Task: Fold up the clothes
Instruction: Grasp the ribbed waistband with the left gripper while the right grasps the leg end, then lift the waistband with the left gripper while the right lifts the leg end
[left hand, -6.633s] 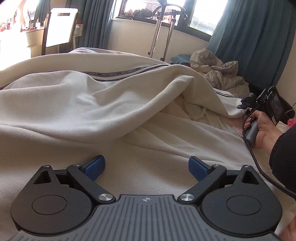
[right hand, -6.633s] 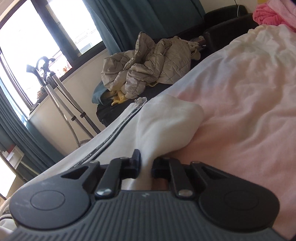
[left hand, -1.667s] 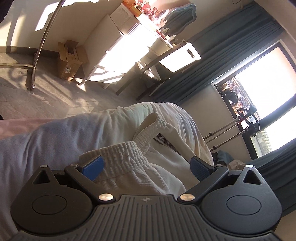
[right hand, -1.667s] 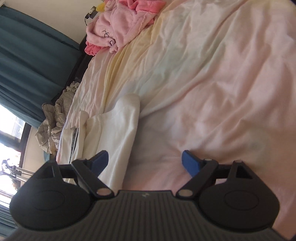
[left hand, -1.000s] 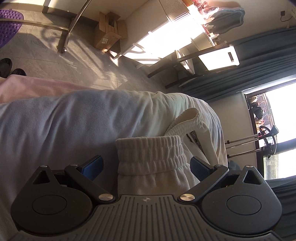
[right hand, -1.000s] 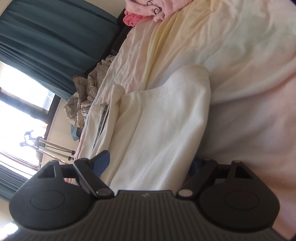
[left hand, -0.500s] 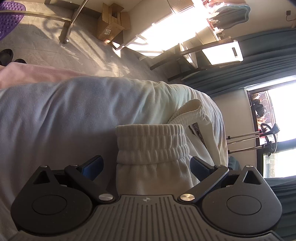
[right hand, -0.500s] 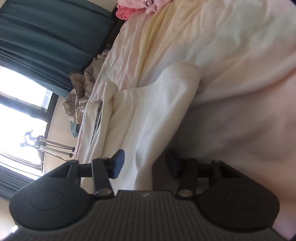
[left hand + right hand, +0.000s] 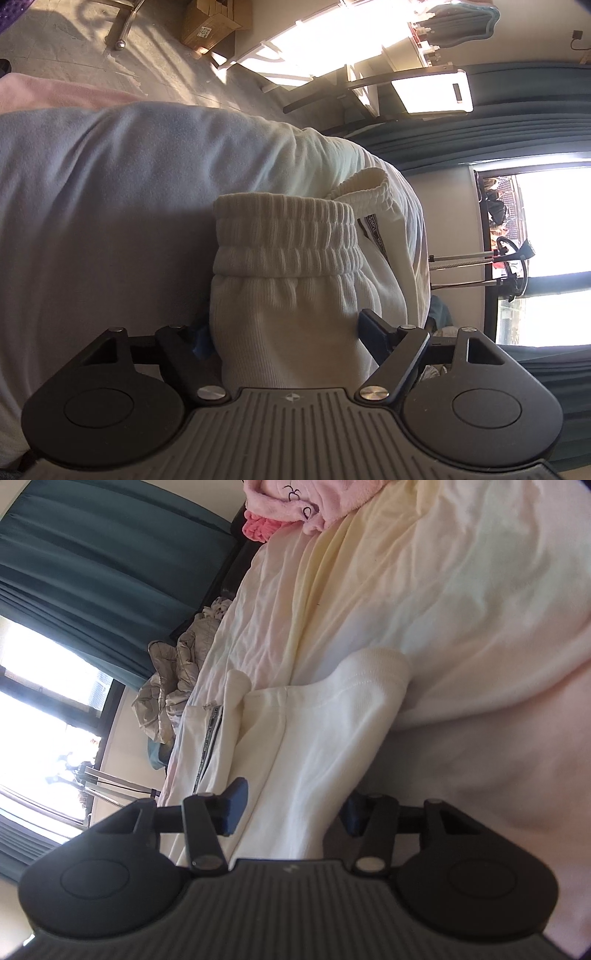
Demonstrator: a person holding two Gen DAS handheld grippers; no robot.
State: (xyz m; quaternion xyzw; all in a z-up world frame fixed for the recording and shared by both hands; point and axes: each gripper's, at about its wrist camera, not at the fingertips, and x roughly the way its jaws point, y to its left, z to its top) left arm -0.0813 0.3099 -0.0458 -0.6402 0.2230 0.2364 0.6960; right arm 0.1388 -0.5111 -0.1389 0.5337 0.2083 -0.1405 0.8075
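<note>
Cream ribbed-knit trousers (image 9: 288, 280) lying folded at edge of pink-sheeted bed (image 9: 480, 620). Left gripper (image 9: 286, 334) approx half-open round waistband (no firm pinch seen). Right gripper (image 9: 291, 806) likewise, straddling hem.

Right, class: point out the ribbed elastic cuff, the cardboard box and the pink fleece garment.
ribbed elastic cuff (image 9: 286, 236): left wrist view, middle of the gathered ribbing.
cardboard box (image 9: 212, 22): left wrist view, its top face, on the floor.
pink fleece garment (image 9: 295, 498): right wrist view, its pale pink body, at the bed's far end.
</note>
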